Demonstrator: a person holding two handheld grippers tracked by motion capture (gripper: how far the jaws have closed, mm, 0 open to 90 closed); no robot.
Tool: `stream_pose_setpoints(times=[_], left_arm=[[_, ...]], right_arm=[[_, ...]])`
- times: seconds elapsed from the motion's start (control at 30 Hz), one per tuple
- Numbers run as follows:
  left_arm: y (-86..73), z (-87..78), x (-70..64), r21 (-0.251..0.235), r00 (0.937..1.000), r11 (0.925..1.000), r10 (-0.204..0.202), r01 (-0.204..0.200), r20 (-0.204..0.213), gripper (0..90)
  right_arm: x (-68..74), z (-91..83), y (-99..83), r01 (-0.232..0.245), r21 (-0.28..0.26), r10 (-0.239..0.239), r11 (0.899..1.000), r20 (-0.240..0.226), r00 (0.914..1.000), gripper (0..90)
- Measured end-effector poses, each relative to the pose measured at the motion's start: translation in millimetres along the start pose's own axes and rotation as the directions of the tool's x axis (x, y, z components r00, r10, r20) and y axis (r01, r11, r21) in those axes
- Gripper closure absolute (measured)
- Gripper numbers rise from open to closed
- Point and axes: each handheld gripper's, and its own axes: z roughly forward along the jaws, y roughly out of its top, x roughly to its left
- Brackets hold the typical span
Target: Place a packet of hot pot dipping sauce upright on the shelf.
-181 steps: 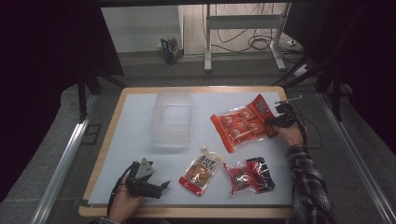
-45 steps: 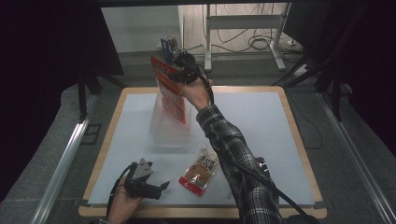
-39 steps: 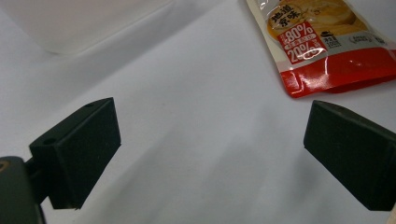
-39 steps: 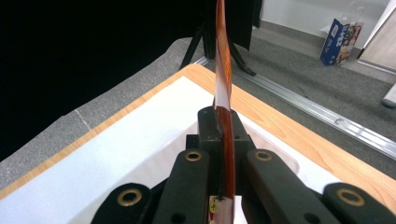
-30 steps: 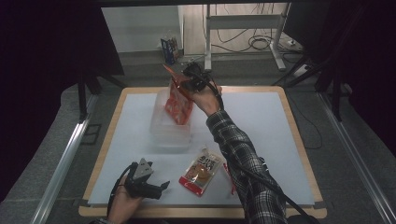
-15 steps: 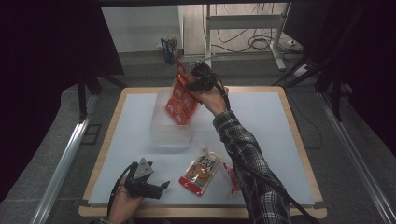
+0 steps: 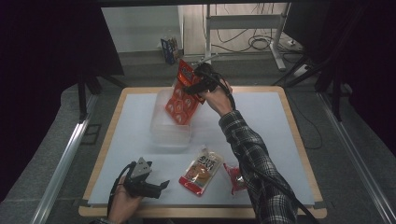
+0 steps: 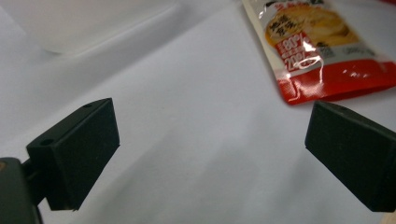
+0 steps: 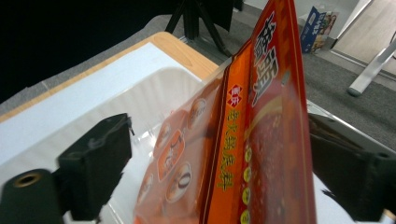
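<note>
A large orange-red snack pouch (image 7: pixel 181 95) hangs tilted over the clear plastic bin (image 7: pixel 161 135), its lower end inside the bin. My right gripper (image 7: pixel 198 81) is at the pouch's top edge. In the right gripper view the pouch (image 9: pixel 261 140) stands edge-on between the jaws of my right gripper (image 9: pixel 219 172), which are wide apart, above the bin (image 9: pixel 154 93). My left gripper (image 7: pixel 161 189) rests open near the table's front left corner. In the left gripper view nothing lies between the jaws of my left gripper (image 8: pixel 212 154).
A yellow-and-red pouch (image 7: pixel 201 170) lies on the white mat ahead of the left gripper, also seen as the pouch (image 8: pixel 317 42). A small dark red pouch (image 7: pixel 235 177) lies beside the person's right sleeve. The bin's corner (image 8: pixel 84 23) is beyond the left jaw.
The right gripper carried the orange-red pouch from the table's right side to above the bin and lowered it. Its jaws now stand apart. The left gripper has stayed still.
</note>
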Motion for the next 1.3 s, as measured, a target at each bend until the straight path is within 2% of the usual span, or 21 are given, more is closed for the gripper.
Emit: stream_pose_setpoints(times=[0.07,0.33,0.5,0.73,0.83,1.1,1.3], left_arm=[[-0.2,-1.3,1.5,-0.011,0.9999,0.9998,-0.015,0.015,0.004,2.6],[-0.4,-3.9,4.5,-0.047,0.998,0.9969,-0.064,0.064,0.001,2.6],[-0.8,-3.7,6.2,-0.051,0.9973,0.996,-0.073,0.073,-0.003,2.4],[-0.5,-2.0,6.7,-0.023,0.9955,0.9955,-0.093,0.092,-0.02,2.2],[-0.2,-1.8,6.3,-0.018,0.9955,0.9957,-0.091,0.091,-0.024,2.2],[1.4,-0.3,3.8,-0.013,0.9968,0.997,-0.077,0.077,-0.022,2.1],[2.8,0.1,2.7,-0.012,0.9979,0.998,-0.062,0.062,-0.019,2.1]], right_arm=[[-0.1,-1.7,-2.2,0.017,0.006,-0.017,1.0,-0.011,0.9998,4.9],[1.5,-14.7,-9.7,0.03,-0.005,-0.03,1.0,-0.019,0.9994,1.5],[2.8,-24.2,-15.5,0.045,0.001,-0.045,0.999,-0.019,0.9988,0.2],[3.2,-35.1,-24.9,0.04,0.0,-0.04,0.999,-0.021,0.999,0.0],[3.0,-38.5,-30.1,0.03,-0.001,-0.03,1.0,-0.03,0.9991,0.0],[6.9,-47.2,-44.4,0.064,0.019,-0.063,0.998,-0.024,0.9977,0.0],[9.1,-56.7,-53.5,0.069,0.019,-0.068,0.997,-0.029,0.9973,0.0]])
